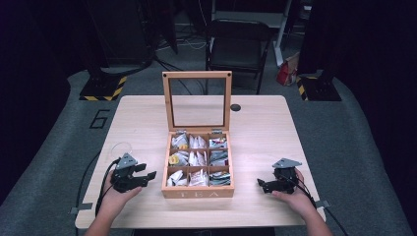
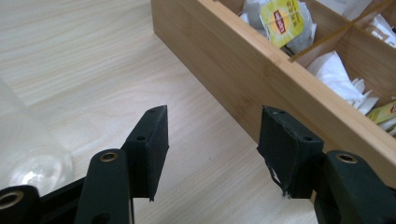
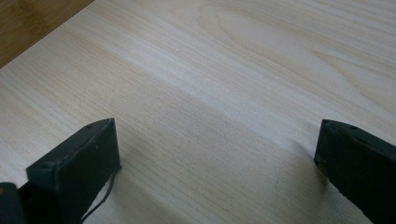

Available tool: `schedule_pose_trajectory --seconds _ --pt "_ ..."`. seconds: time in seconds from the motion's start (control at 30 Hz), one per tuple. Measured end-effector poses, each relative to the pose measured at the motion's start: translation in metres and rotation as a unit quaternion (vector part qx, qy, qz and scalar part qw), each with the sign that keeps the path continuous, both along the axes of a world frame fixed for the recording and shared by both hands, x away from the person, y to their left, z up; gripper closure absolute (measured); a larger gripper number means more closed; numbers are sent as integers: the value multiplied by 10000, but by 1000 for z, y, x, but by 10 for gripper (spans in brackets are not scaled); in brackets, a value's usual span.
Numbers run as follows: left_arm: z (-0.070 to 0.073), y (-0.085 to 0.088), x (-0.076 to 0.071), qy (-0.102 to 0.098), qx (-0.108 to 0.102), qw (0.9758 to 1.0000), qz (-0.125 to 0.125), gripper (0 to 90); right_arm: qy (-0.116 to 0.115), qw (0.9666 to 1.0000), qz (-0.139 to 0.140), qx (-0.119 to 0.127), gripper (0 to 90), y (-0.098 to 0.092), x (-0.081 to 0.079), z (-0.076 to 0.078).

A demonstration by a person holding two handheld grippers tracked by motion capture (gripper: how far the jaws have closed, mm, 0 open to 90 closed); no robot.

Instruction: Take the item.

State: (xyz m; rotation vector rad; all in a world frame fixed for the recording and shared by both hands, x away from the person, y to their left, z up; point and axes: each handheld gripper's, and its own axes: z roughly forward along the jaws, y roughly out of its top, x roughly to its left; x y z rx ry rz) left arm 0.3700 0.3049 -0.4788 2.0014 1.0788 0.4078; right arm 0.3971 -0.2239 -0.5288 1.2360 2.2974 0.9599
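— So where are you?
— Starting: my left gripper point(image 1: 150, 177) is half open and empty beside the tea box point(image 1: 197, 192), mid-table near the front edge. Next, a tea bag point(image 2: 282, 19).
— The right gripper point(image 1: 261, 184)?
— Wide, empty.

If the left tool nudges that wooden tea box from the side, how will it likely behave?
The tea box would probably slide rather than tip: its base is wide and low on the smooth table. The upright glass lid stands tall at the back, so a sharp shove might swing it shut. The loose tea bags look light, adding little weight.
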Motion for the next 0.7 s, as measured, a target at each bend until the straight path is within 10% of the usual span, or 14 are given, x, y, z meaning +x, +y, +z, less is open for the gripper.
schedule_pose_trajectory --seconds 0.7 --pt "37 -4 16 -131 -119 9998 61 456 -26 10000 -12 7 0 0 0 0"
